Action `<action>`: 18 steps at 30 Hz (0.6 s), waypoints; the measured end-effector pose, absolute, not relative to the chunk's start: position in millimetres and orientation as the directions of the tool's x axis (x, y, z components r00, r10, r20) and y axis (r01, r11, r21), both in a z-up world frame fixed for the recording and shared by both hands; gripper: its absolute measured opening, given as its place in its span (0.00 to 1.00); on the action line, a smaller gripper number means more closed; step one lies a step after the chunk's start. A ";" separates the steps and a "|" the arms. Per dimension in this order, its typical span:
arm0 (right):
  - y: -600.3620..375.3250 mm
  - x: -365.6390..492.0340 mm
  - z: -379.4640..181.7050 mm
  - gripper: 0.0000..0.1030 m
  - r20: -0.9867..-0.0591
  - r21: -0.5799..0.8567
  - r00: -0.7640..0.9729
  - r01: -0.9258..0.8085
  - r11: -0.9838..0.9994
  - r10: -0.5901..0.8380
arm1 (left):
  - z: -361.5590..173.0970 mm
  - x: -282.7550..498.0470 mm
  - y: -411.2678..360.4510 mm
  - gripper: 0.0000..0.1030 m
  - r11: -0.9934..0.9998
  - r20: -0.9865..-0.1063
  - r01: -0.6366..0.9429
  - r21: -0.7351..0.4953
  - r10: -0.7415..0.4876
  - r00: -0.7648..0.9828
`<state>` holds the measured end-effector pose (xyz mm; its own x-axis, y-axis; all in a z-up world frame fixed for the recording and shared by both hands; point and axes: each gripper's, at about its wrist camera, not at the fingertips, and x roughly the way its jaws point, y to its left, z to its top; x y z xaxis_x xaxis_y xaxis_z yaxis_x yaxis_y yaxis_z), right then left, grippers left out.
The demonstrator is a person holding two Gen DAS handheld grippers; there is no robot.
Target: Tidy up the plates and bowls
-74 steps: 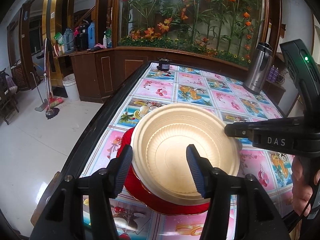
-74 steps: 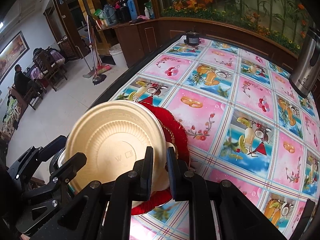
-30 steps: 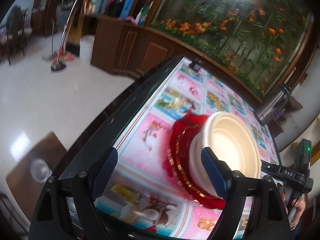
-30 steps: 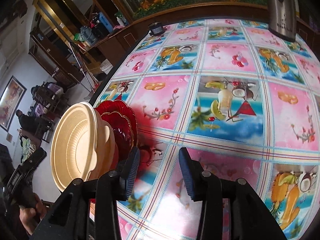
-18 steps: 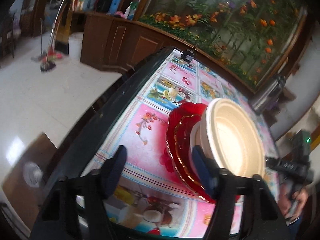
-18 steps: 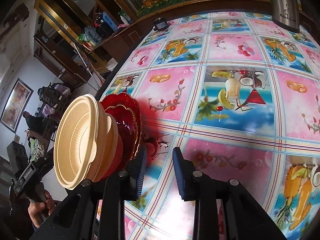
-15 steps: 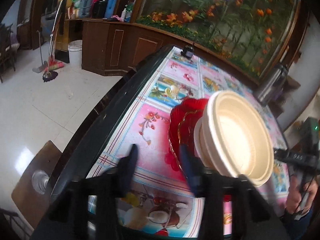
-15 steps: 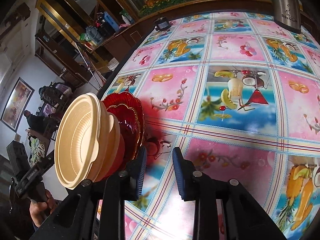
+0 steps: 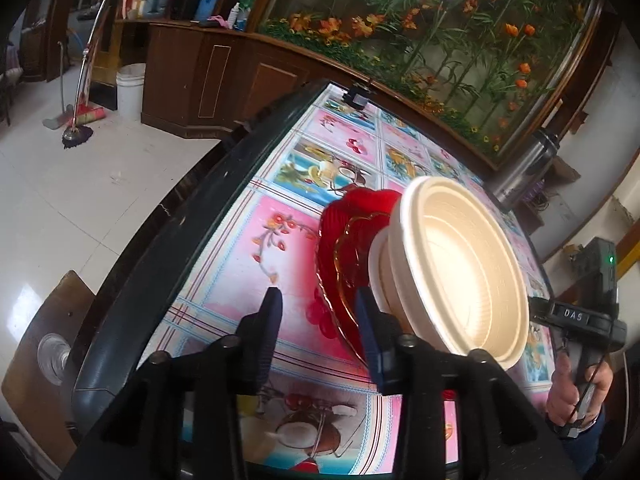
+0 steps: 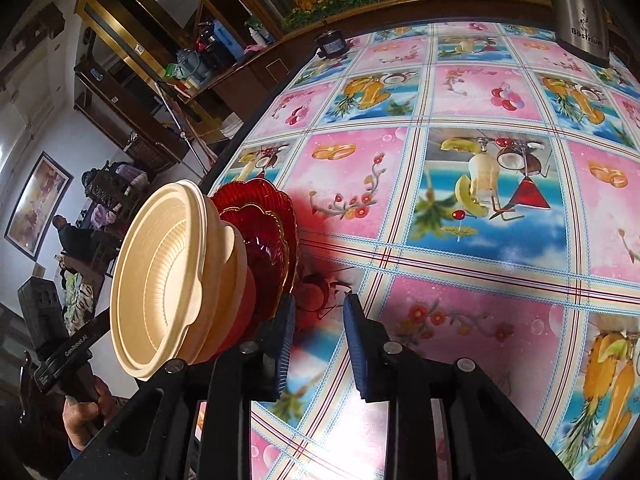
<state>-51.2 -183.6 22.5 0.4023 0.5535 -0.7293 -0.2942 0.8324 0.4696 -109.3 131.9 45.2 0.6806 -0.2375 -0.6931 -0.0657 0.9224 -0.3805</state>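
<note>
The left tool has its blue-padded fingers parted with nothing between them; just to its right sits a stack of cream ribbed disposable bowls on scalloped red glass plates. The right tool is likewise parted and empty, the stack just to its left on the fruit-patterned pink-and-blue surface.

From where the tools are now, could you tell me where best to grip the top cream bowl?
Probably the cream bowl's flared rim, one finger inside and one outside. That lip juts clear of the bowl beneath and the red plates, so it is free. The right tool, open beside the stack, could come from its own side.
</note>
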 end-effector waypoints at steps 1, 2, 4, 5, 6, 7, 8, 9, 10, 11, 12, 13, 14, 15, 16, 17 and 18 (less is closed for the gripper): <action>-183.0 -50.6 22.2 0.27 -0.729 0.470 0.401 -0.295 0.832 0.555 | 43.1 -107.4 129.4 0.37 0.924 -0.698 -0.060 -0.378 -0.242 0.674; -181.5 -50.2 21.8 0.27 -0.730 0.469 0.399 -0.298 0.832 0.554 | 42.0 -106.6 127.7 0.37 0.923 -0.700 -0.058 -0.380 -0.246 0.671; -179.0 -49.1 20.7 0.27 -0.734 0.463 0.401 -0.296 0.836 0.549 | 38.5 -101.8 125.0 0.37 0.928 -0.710 -0.061 -0.367 -0.237 0.663; -177.7 -48.5 20.5 0.27 -0.733 0.461 0.404 -0.296 0.837 0.547 | 36.2 -99.0 123.5 0.37 0.931 -0.717 -0.062 -0.359 -0.233 0.657; -176.6 -48.1 21.1 0.27 -0.733 0.458 0.406 -0.298 0.838 0.545 | 34.2 -96.3 122.5 0.37 0.931 -0.719 -0.059 -0.359 -0.236 0.654; -175.7 -47.5 21.9 0.27 -0.732 0.456 0.408 -0.301 0.837 0.546 | 32.5 -94.2 121.7 0.37 0.932 -0.722 -0.058 -0.357 -0.236 0.650; -174.5 -46.3 22.2 0.26 -0.730 0.460 0.407 -0.303 0.835 0.550 | 30.2 -90.9 120.0 0.37 0.935 -0.729 -0.057 -0.351 -0.234 0.644; -173.3 -45.5 21.9 0.25 -0.729 0.464 0.403 -0.303 0.833 0.553 | 29.3 -89.6 119.5 0.36 0.936 -0.731 -0.057 -0.347 -0.232 0.642; -171.6 -44.9 21.6 0.24 -0.729 0.465 0.401 -0.304 0.831 0.555 | 27.9 -87.5 119.2 0.35 0.938 -0.733 -0.060 -0.343 -0.227 0.641; -168.7 -44.1 21.1 0.24 -0.731 0.460 0.402 -0.306 0.833 0.552 | 26.0 -85.1 118.8 0.35 0.938 -0.735 -0.059 -0.341 -0.227 0.638; -166.2 -43.6 20.5 0.23 -0.734 0.455 0.402 -0.307 0.836 0.547 | 24.8 -82.9 118.9 0.33 0.938 -0.736 -0.057 -0.343 -0.230 0.637; -162.9 -43.6 19.4 0.21 -0.738 0.449 0.400 -0.310 0.838 0.543 | 23.8 -81.0 118.5 0.32 0.936 -0.734 -0.057 -0.347 -0.233 0.638; -159.0 -43.0 17.2 0.19 -0.742 0.448 0.394 -0.311 0.838 0.543 | 23.0 -79.4 117.1 0.30 0.936 -0.735 -0.057 -0.347 -0.234 0.637; -156.8 -43.1 15.4 0.17 -0.741 0.451 0.392 -0.310 0.837 0.545 | 23.2 -79.7 117.2 0.28 0.938 -0.736 -0.054 -0.343 -0.233 0.636; -153.1 -43.4 13.4 0.14 -0.741 0.454 0.389 -0.310 0.836 0.547 | 22.8 -78.9 115.5 0.26 0.939 -0.737 -0.050 -0.340 -0.233 0.635; -151.8 -44.2 12.7 0.12 -0.740 0.456 0.389 -0.308 0.835 0.548 | 22.4 -78.2 112.4 0.22 0.940 -0.736 -0.043 -0.339 -0.237 0.635; -152.0 -45.4 13.2 0.12 -0.737 0.456 0.399 -0.302 0.837 0.546 | 22.5 -78.2 109.9 0.22 0.944 -0.738 -0.043 -0.326 -0.226 0.636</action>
<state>-45.4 -152.0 13.2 0.3989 0.5458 -0.7369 -0.3021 0.8370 0.4563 -78.2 109.9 22.5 0.6360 -0.2258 -0.7379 -0.0431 0.9443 -0.3262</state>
